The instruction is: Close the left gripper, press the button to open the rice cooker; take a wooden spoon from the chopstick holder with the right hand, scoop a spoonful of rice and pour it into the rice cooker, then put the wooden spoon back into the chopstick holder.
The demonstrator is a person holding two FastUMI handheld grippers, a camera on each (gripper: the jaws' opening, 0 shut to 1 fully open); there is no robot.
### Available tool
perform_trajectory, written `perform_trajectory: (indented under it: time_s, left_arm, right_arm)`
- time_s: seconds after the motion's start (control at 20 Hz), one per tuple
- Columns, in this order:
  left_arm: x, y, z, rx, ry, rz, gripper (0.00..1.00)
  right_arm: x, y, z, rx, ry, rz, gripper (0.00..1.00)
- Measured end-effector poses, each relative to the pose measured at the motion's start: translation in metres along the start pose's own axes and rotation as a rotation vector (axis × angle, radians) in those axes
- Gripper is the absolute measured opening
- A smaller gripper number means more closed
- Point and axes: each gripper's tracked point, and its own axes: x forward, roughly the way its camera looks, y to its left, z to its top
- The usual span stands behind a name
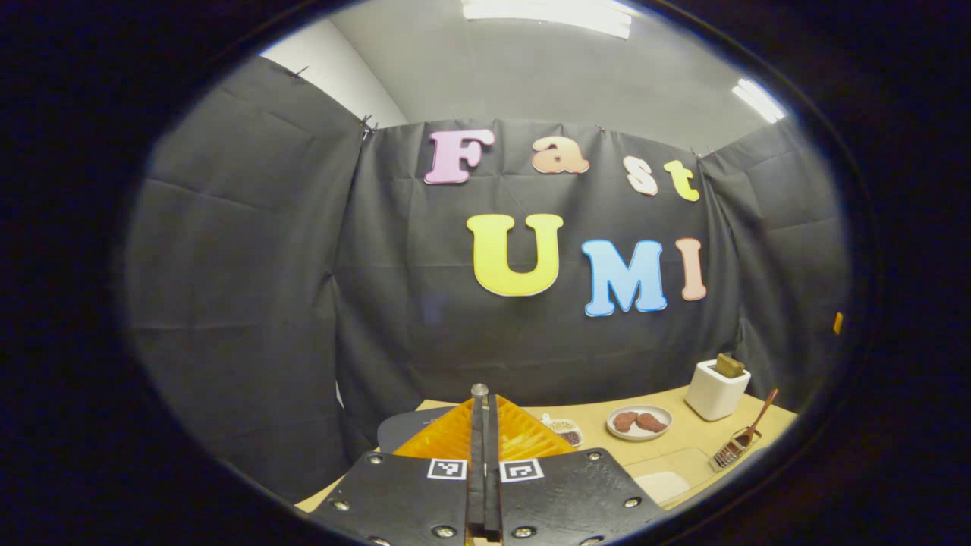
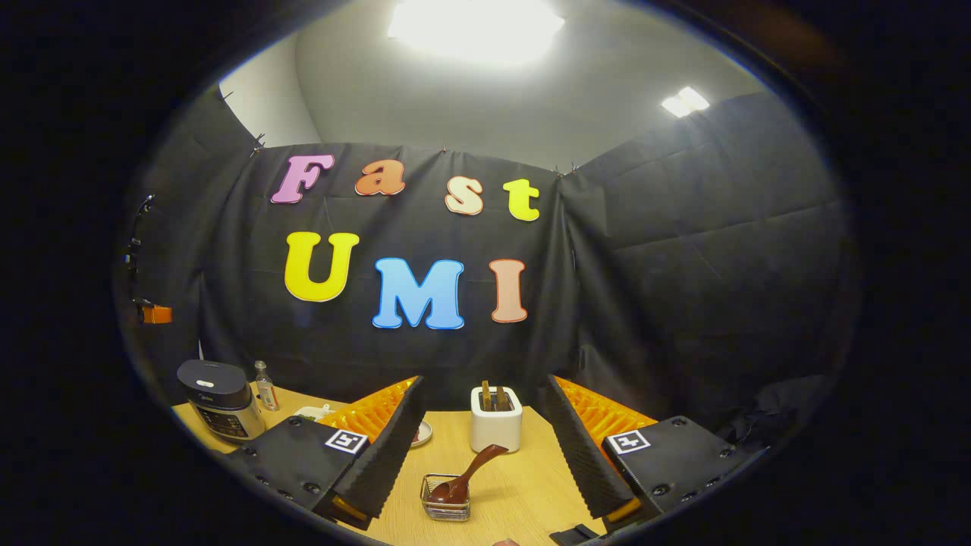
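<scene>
Left hand-held gripper is sitting fingers together; right hand-held gripper is hanging apart. Button-press step appears pending: rice cooker, at nine o'clock on the worktop, is standing lidded.

Light source: ceiling panels overhead; in the left gripper view a strip at top and a second panel at upper right; in the right gripper view a large panel and a small one.
Glare: the large panel blows out to plain white, its edges bleeding into the ceiling.
Brightness: ceiling bright, cloth wall dim, table evenly lit and warm.
Shadows: soft and short; a faint one lies right of the spoon holder.
Distortion: strong fisheye; cloth seams and the table edge bow toward the rim.
Focus: centre fairly sharp; the rim darkens and softens, and small far things look grainy.
</scene>
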Motion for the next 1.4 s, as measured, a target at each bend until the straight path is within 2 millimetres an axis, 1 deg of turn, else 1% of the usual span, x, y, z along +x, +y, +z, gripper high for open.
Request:
perform_trajectory:
  time_s: [0.1,0.15,0.25,0.3,0.35,0.4,0.45,0.6,0.65,0.75,0.8,0.85,0.9,0.95,1.1,1.2,1.25,1.3,1.35,1.4]
  left_arm:
    - [0.014,0.0,-0.017,-0.009,0.028,-0.016,0.01]
    - [0.021,0.0,-0.026,-0.014,0.042,-0.026,0.01]
    - [0.033,0.0,-0.044,-0.018,0.074,-0.04,0.01]
    - [0.039,0.0,-0.052,-0.02,0.089,-0.047,0.01]
    - [0.043,-0.001,-0.061,-0.022,0.104,-0.056,0.01]
    - [0.047,-0.003,-0.069,-0.022,0.118,-0.064,0.01]
    - [0.051,-0.003,-0.079,-0.021,0.133,-0.069,0.0]
    - [0.065,-0.006,-0.102,-0.024,0.171,-0.08,0.0]
    - [0.069,-0.006,-0.111,-0.029,0.186,-0.081,0.0]
    - [0.074,-0.007,-0.126,-0.041,0.213,-0.085,0.0]
    - [0.076,-0.007,-0.131,-0.044,0.223,-0.083,0.01]
    - [0.076,-0.007,-0.138,-0.046,0.233,-0.081,0.01]
    - [0.077,-0.008,-0.143,-0.048,0.241,-0.078,0.03]
    - [0.078,-0.008,-0.147,-0.048,0.248,-0.074,0.01]
    - [0.079,-0.007,-0.16,-0.053,0.267,-0.069,0.01]
    - [0.076,-0.006,-0.159,-0.054,0.255,-0.067,0.0]
    - [0.076,-0.006,-0.162,-0.055,0.256,-0.065,0.0]
    - [0.076,-0.006,-0.169,-0.06,0.272,-0.063,0.01]
    - [0.074,-0.005,-0.176,-0.063,0.29,-0.054,0.0]
    - [0.075,-0.005,-0.17,-0.05,0.258,-0.05,0.0]
  right_arm:
    - [0.001,0.004,0.0,-0.005,0.007,-0.013,0.96]
    - [0.001,0.006,0.0,-0.012,0.009,-0.019,0.99]
    - [0.002,0.01,0.0,-0.027,0.011,-0.029,0.99]
    - [0.002,0.012,-0.001,-0.034,0.012,-0.033,0.96]
    - [0.003,0.014,-0.001,-0.04,0.016,-0.037,0.96]
    - [0.002,0.016,-0.002,-0.044,0.021,-0.04,0.99]
    - [0.002,0.018,-0.003,-0.047,0.024,-0.044,0.99]
    - [0.004,0.022,-0.005,-0.057,0.033,-0.051,0.99]
    - [0.004,0.023,-0.005,-0.063,0.035,-0.055,0.97]
    - [0.005,0.024,-0.005,-0.069,0.038,-0.061,0.96]
    - [0.005,0.024,-0.006,-0.07,0.04,-0.065,0.98]
    - [0.005,0.023,-0.006,-0.071,0.042,-0.067,0.97]
    - [0.006,0.024,-0.006,-0.072,0.044,-0.068,0.97]
    - [0.005,0.024,-0.006,-0.07,0.047,-0.068,0.99]
    - [0.005,0.026,-0.002,-0.069,0.038,-0.064,0.99]
    - [0.006,0.027,-0.001,-0.074,0.033,-0.059,0.99]
    - [0.006,0.028,-0.001,-0.077,0.032,-0.056,0.97]
    - [0.005,0.028,-0.001,-0.079,0.03,-0.054,0.99]
    - [0.005,0.028,-0.002,-0.08,0.031,-0.053,0.99]
    - [0.005,0.028,-0.003,-0.081,0.036,-0.051,0.99]
